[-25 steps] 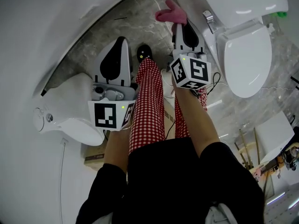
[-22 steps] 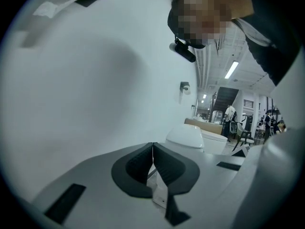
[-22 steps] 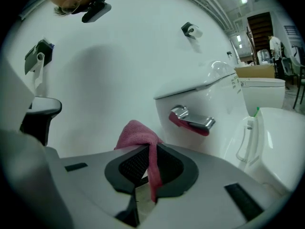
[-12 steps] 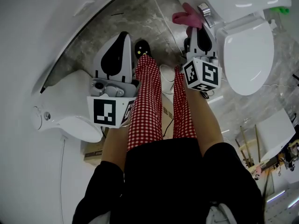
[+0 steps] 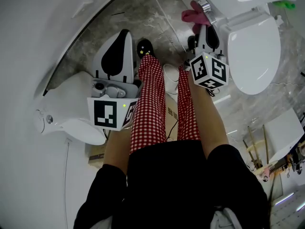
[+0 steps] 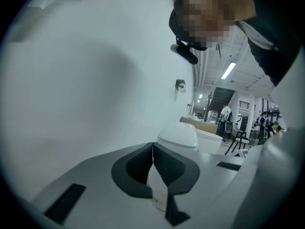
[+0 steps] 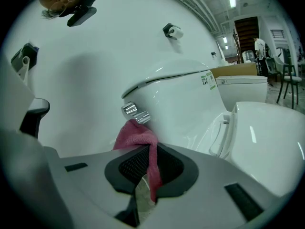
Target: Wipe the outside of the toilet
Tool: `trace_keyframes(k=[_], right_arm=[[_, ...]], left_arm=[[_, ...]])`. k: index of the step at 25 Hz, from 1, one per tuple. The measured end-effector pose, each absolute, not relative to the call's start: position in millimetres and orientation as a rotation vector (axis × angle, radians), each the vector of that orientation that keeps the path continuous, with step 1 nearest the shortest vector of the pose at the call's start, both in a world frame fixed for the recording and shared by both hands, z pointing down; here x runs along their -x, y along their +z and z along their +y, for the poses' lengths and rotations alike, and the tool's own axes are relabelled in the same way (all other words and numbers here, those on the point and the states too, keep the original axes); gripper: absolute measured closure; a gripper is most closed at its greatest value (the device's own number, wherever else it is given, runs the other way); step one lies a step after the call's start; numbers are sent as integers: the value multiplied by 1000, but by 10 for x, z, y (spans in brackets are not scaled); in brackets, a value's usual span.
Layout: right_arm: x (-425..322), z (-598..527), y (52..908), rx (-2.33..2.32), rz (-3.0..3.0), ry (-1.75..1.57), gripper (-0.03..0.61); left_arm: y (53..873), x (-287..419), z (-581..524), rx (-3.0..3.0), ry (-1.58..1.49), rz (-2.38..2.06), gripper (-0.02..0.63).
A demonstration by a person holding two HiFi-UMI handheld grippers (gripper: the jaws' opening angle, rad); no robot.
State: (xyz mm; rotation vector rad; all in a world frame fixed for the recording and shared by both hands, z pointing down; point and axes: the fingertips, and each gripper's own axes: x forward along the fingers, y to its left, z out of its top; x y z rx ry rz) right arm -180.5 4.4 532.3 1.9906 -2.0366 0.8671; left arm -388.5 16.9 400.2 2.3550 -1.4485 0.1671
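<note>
The toilet [image 5: 252, 56] stands at the person's right, its long axis running tank to bowl, roughly parallel to the right gripper [image 5: 200, 26]. That gripper is the nearer one, just beside the tank's side wall. Its jaws are clamped on the pink cloth [image 5: 193, 14], which bunches ahead of the tips, at the chrome knob [image 5: 206, 6]. The left gripper [image 5: 124, 35], jaws together and empty, hangs well apart. The surface to wipe probably lies ahead and right of the cloth.

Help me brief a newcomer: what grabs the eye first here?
The pink cloth pinched in the right gripper, right beside the toilet's chrome handle at upper right. Then the red checked trousers at centre, with the left gripper shut on nothing beside them.
</note>
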Motion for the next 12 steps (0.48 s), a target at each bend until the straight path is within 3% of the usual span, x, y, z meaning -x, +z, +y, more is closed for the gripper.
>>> trace_keyframes(k=[12], right_arm=[[1918, -110, 5469, -2130, -1945, 1050, 522]], left_arm=[[4014, 4008, 198, -2340, 183, -1468, 603]])
